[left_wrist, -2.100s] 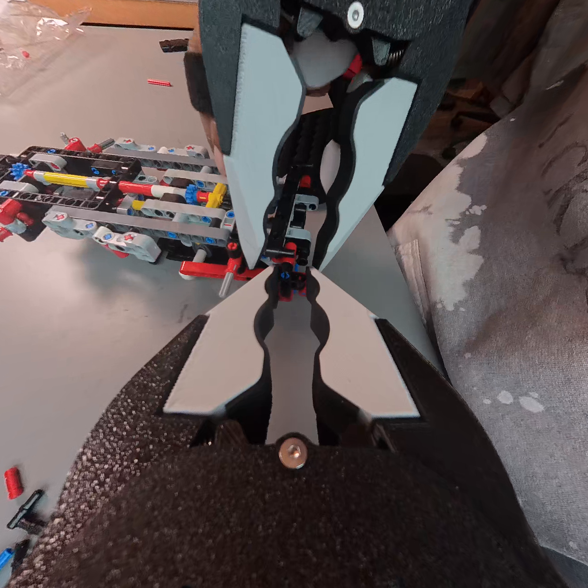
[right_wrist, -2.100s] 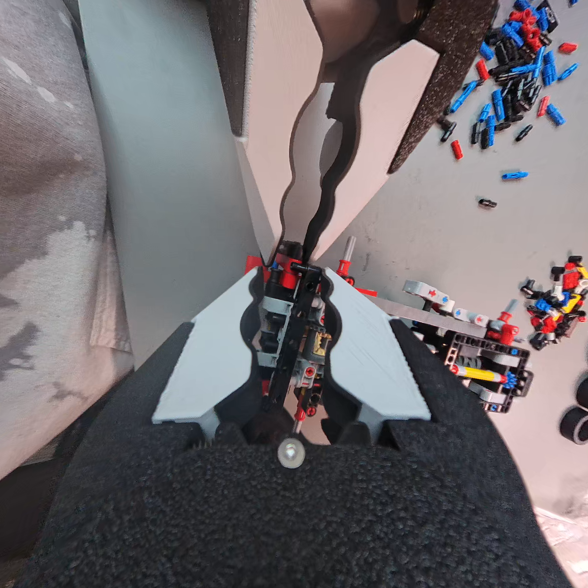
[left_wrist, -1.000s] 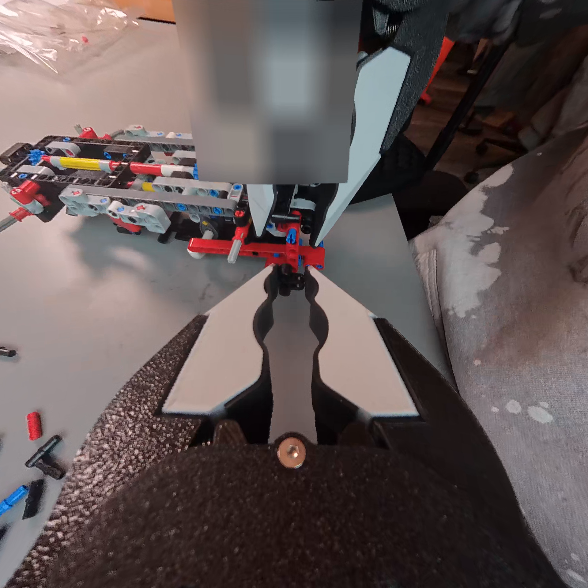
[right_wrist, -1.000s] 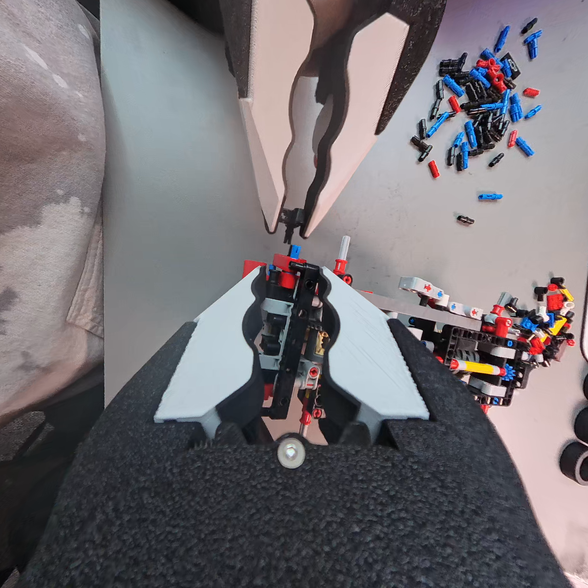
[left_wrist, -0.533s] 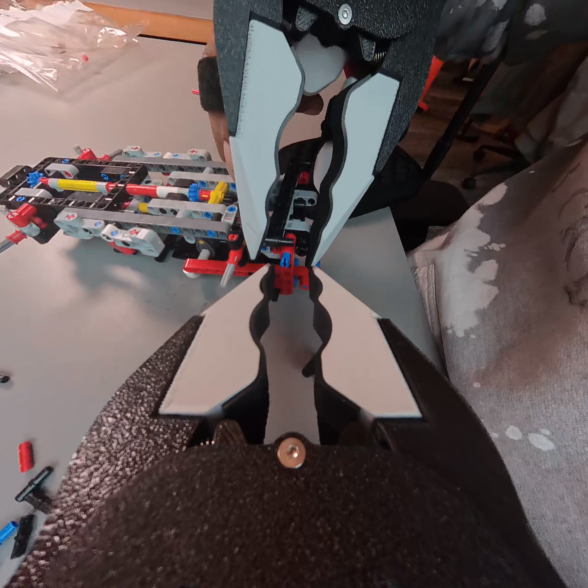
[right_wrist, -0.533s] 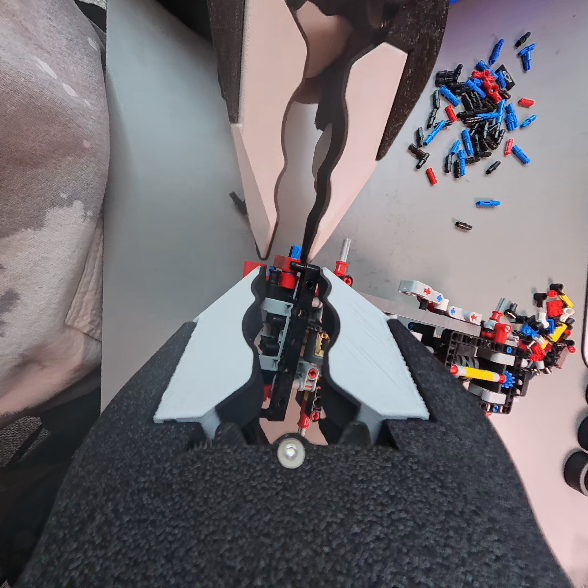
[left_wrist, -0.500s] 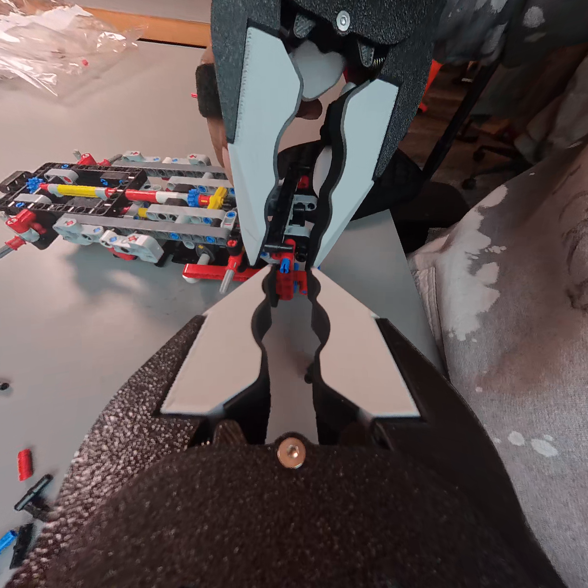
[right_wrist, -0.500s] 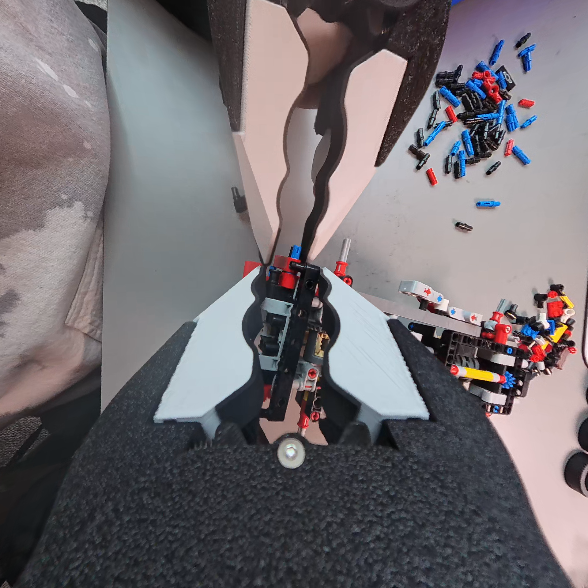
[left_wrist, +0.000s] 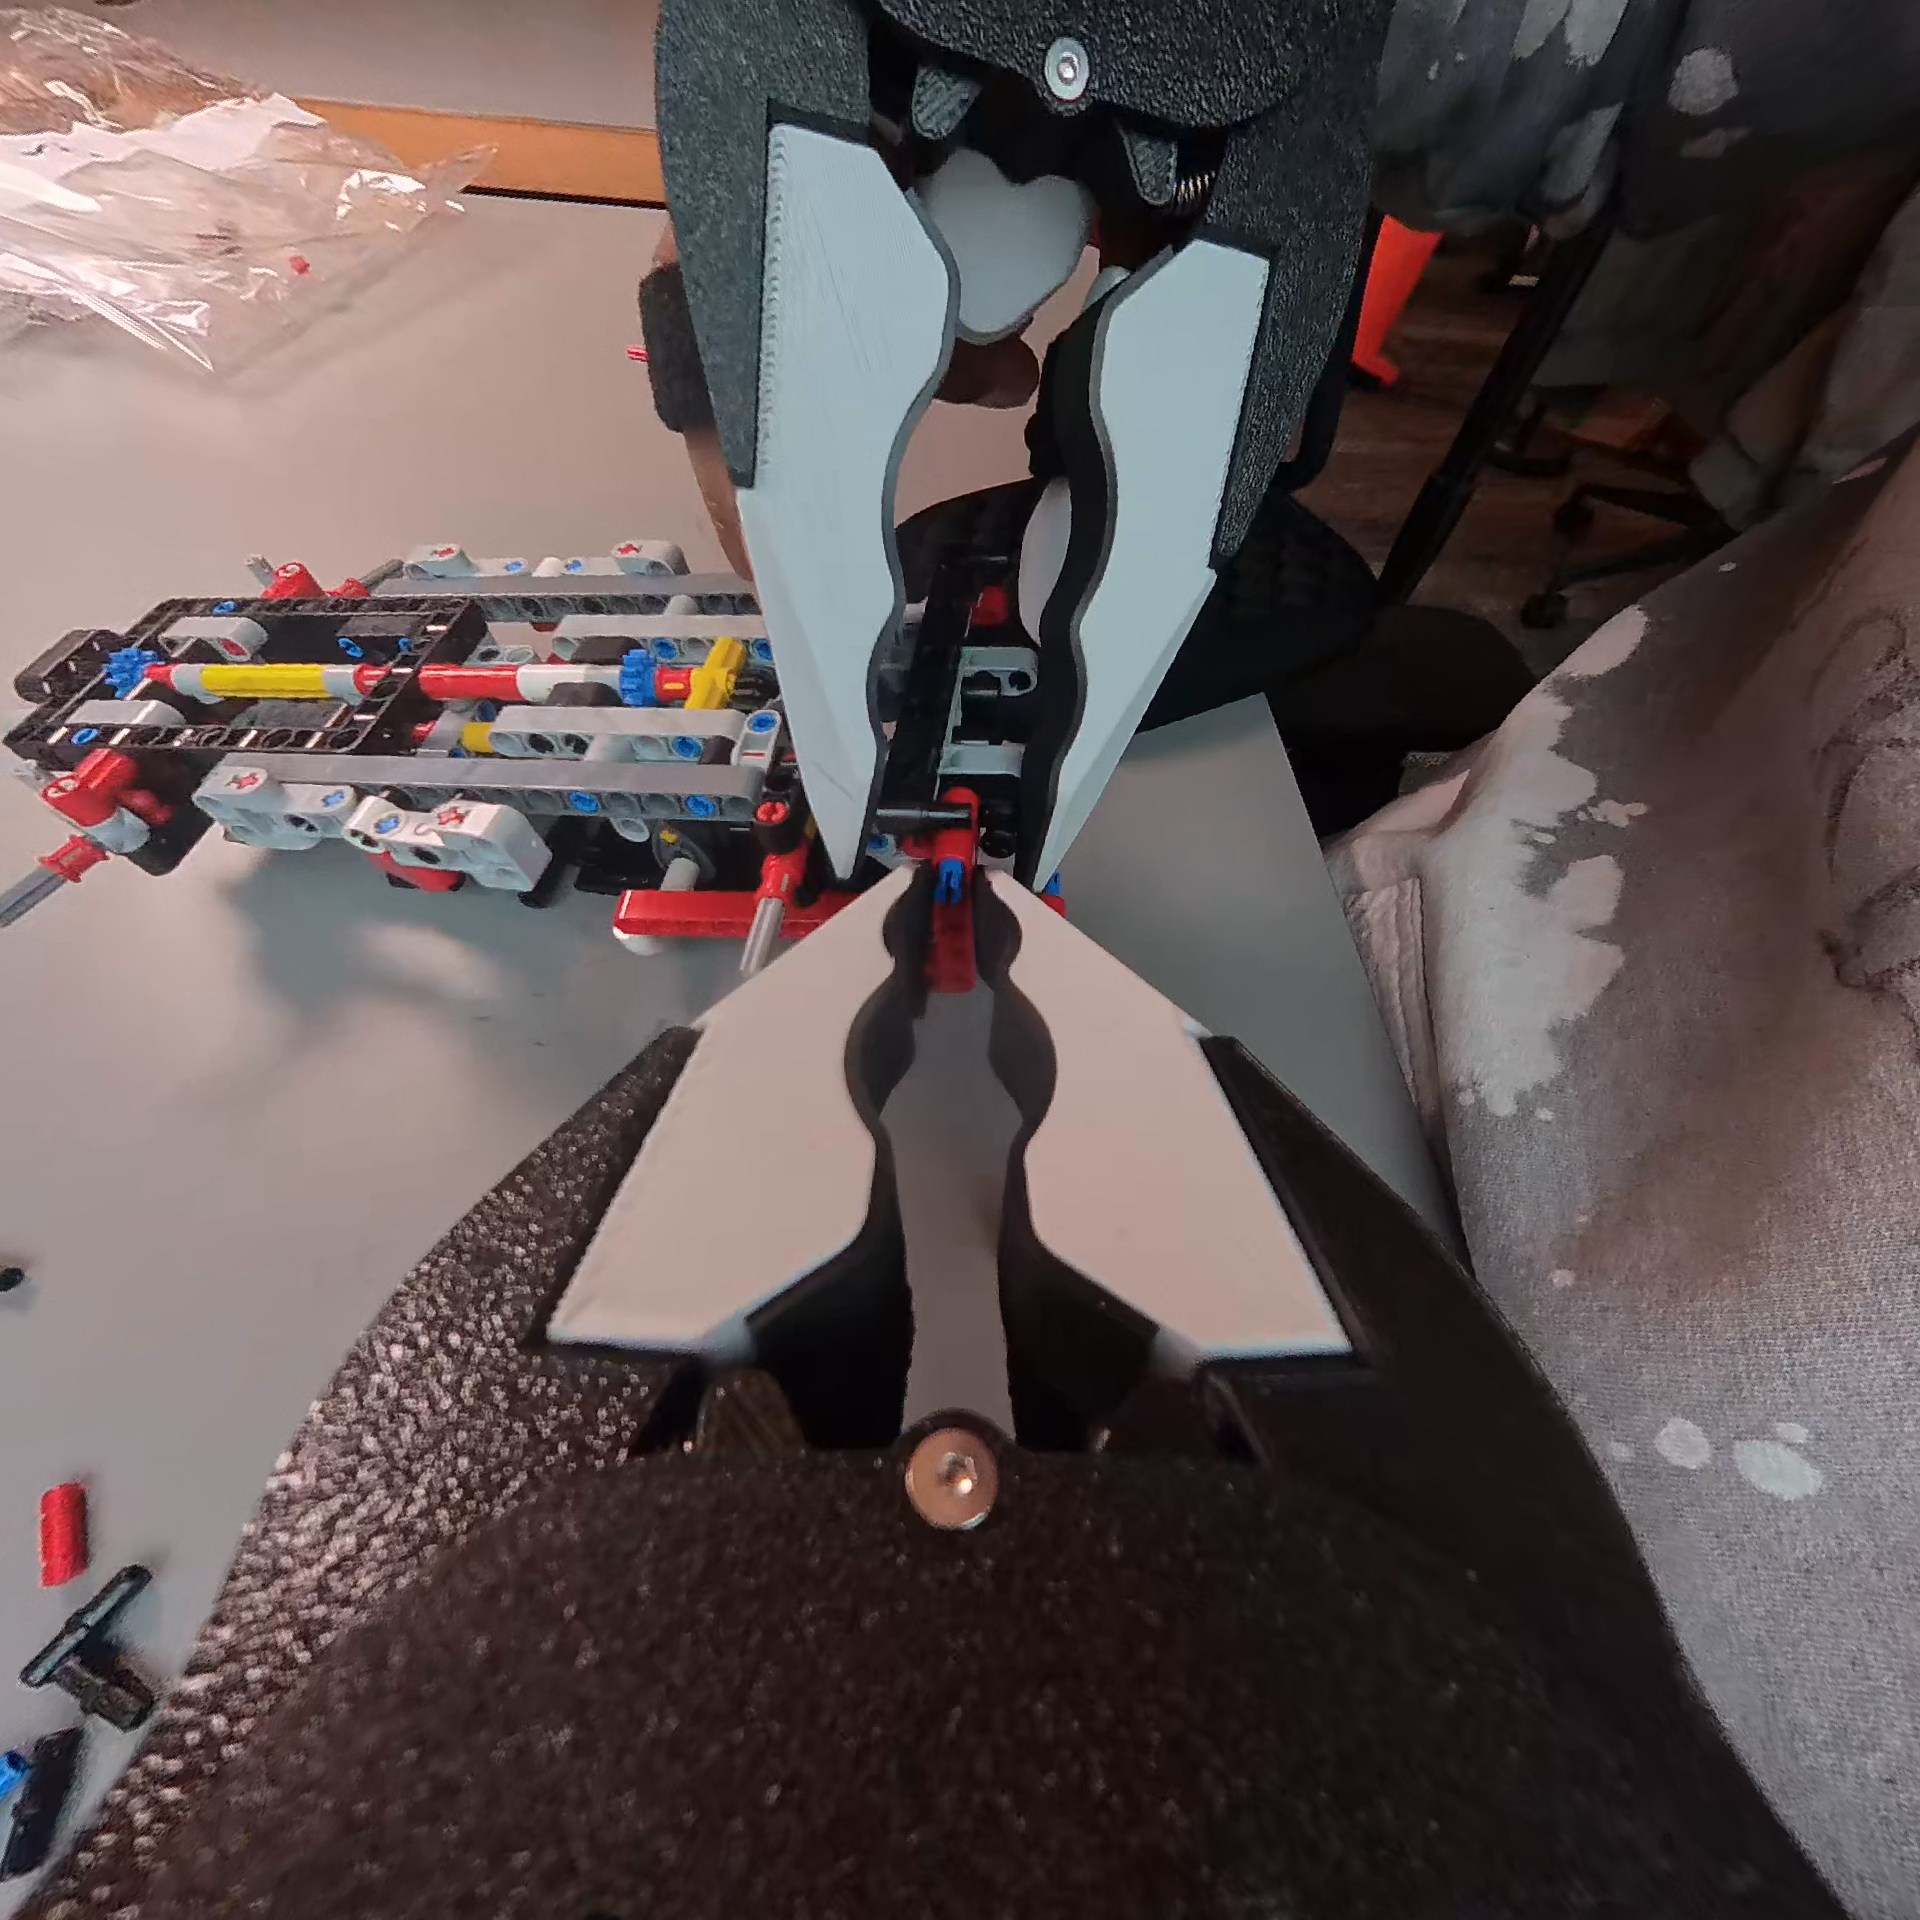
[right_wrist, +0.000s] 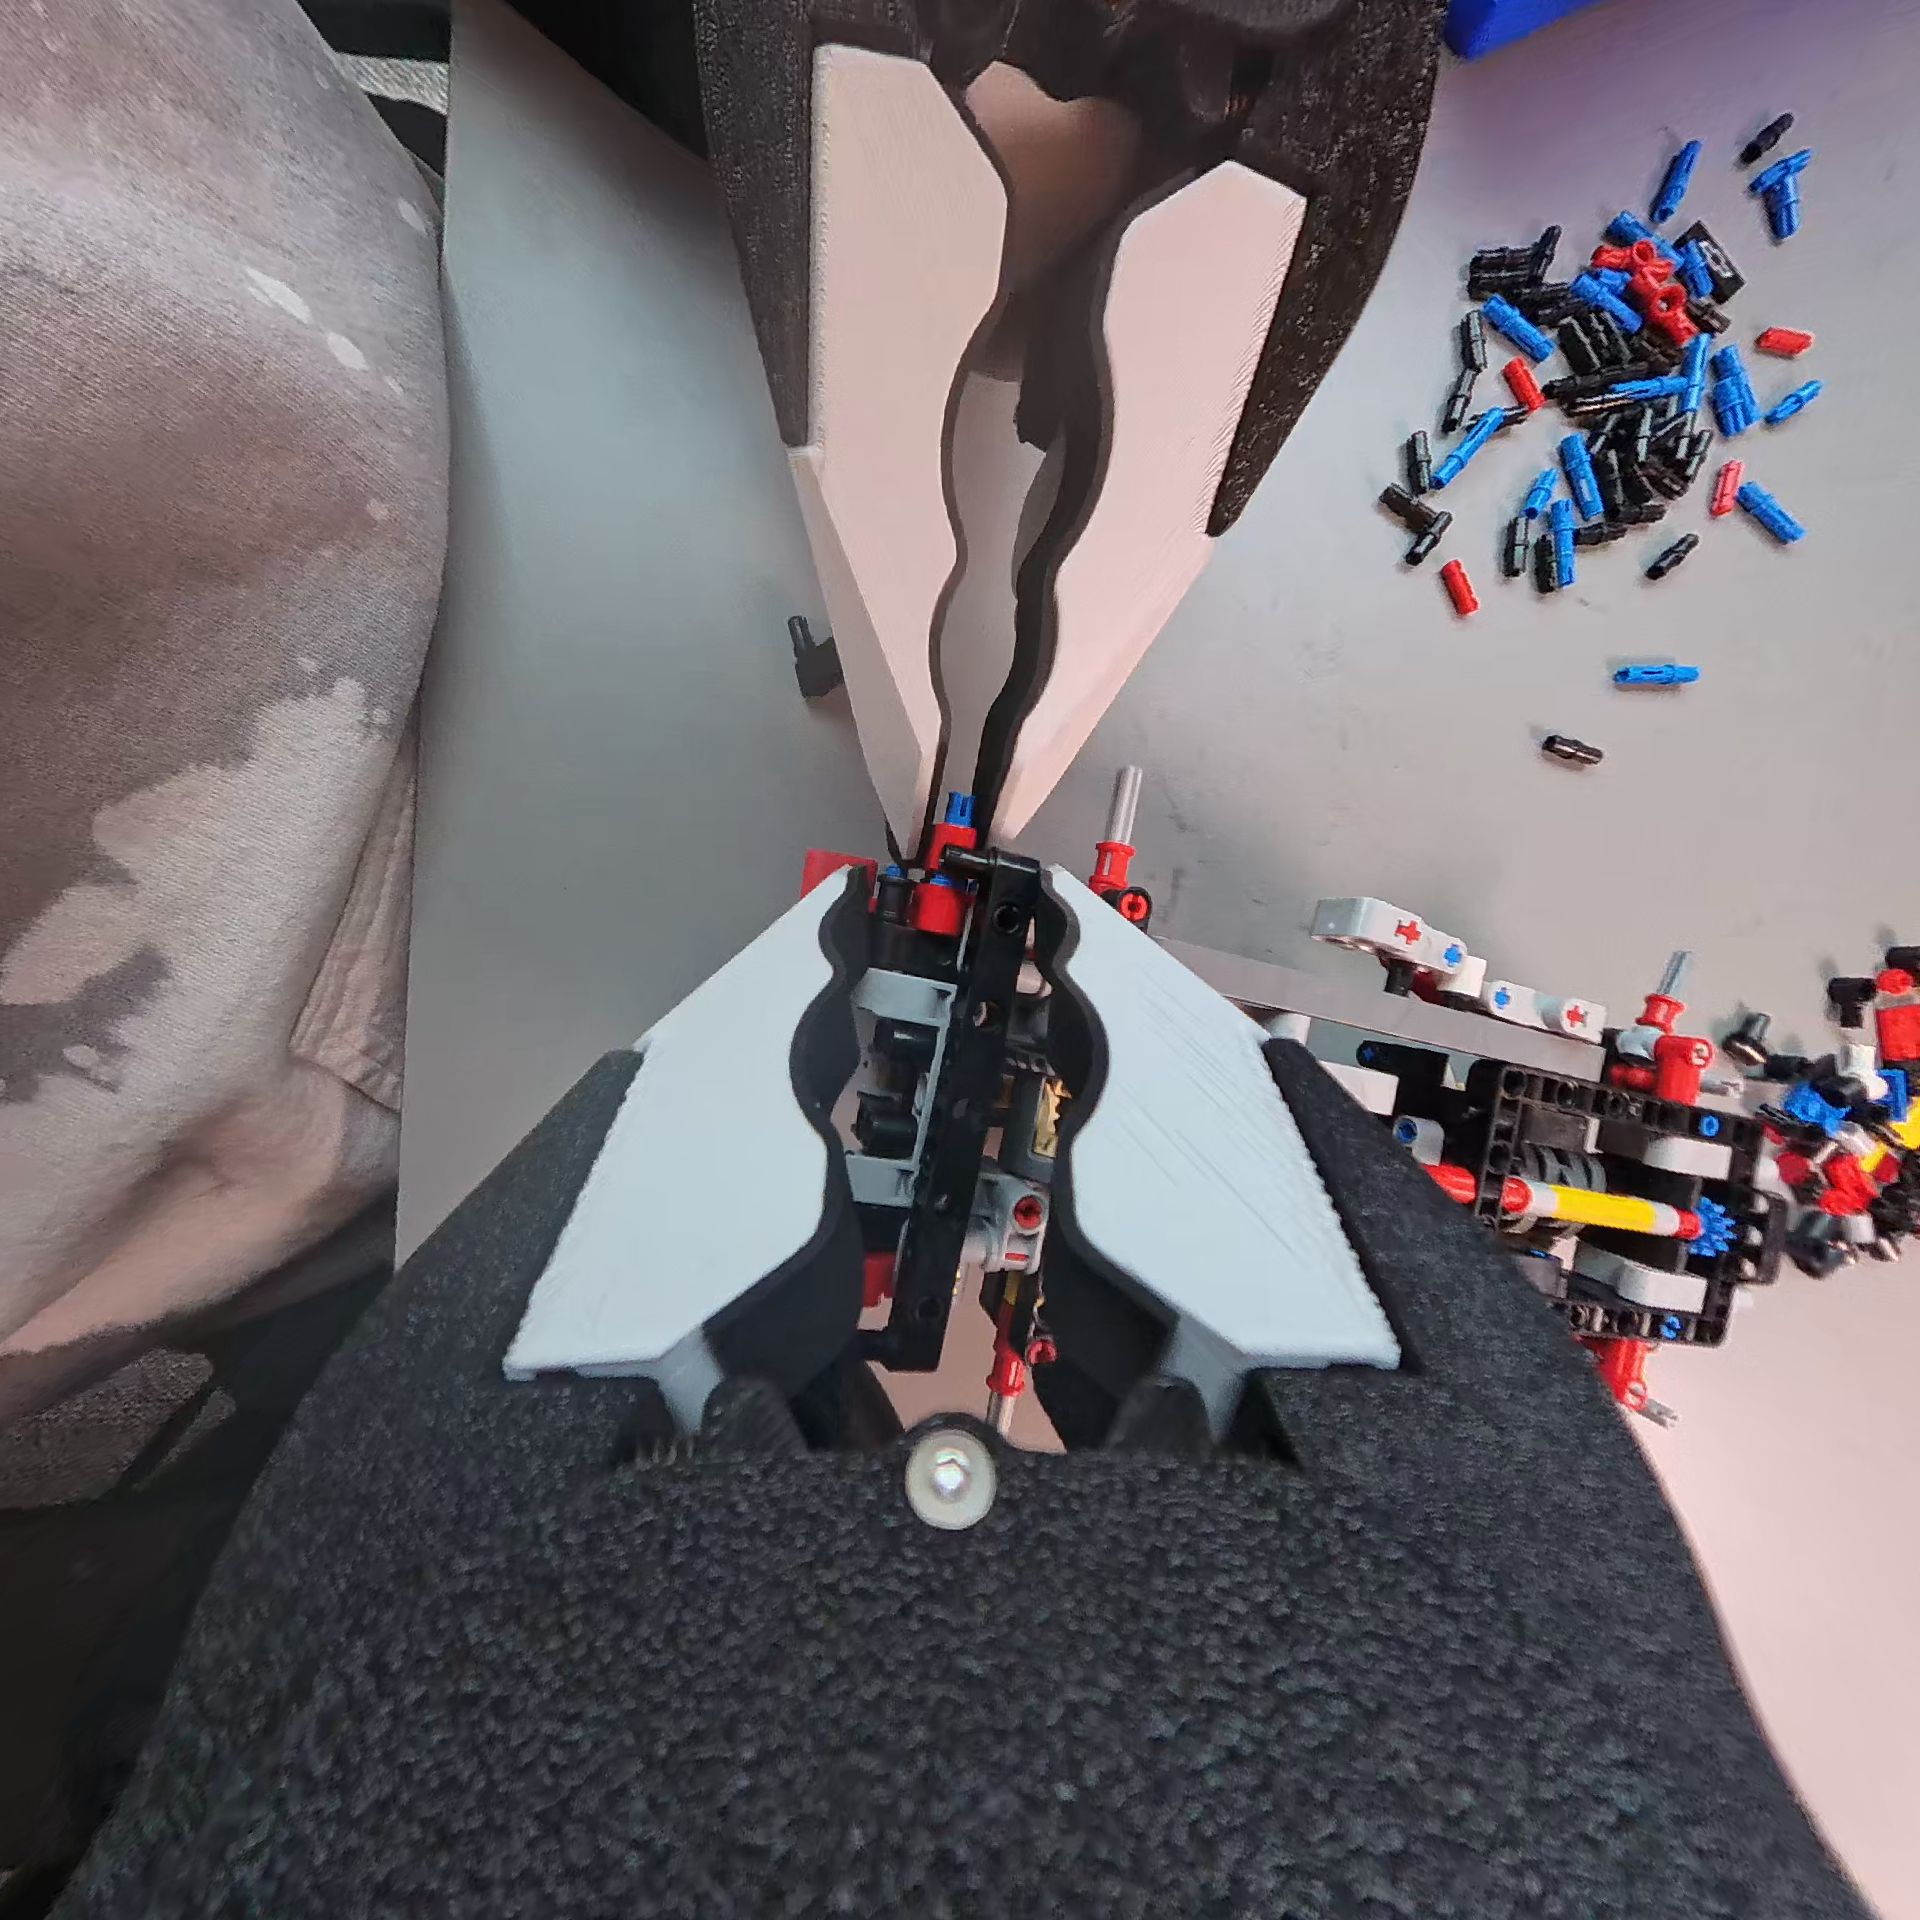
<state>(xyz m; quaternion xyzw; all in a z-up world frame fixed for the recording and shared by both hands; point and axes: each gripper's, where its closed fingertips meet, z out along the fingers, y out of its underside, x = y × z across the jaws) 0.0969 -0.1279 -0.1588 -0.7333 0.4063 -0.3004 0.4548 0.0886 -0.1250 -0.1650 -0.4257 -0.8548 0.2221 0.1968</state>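
A long brick assembly (left_wrist: 416, 717) of black, grey, red and yellow beams lies on the grey table (left_wrist: 312, 1091). My right gripper (right_wrist: 951, 883) is shut on its near end (right_wrist: 966, 1091), a black beam with grey blocks. It also shows in the left wrist view (left_wrist: 940, 831), coming from above. My left gripper (left_wrist: 951, 881) meets it tip to tip, its tips closed around a small blue pin (right_wrist: 958, 805) on a red connector (right_wrist: 940, 899) at that end. A loose black pin (right_wrist: 816, 655) lies on the table beside the left gripper.
A pile of blue, black and red pins (right_wrist: 1621, 384) lies on the table. Loose pins (left_wrist: 62, 1548) sit near the left gripper's body. A clear plastic bag (left_wrist: 156, 208) is at the far edge. Grey stained fabric (left_wrist: 1662, 1039) borders the table edge.
One second ago my left gripper held a black pin just off the assembly. That pin now lies on the table, and the left tips have closed in on the blue pin.
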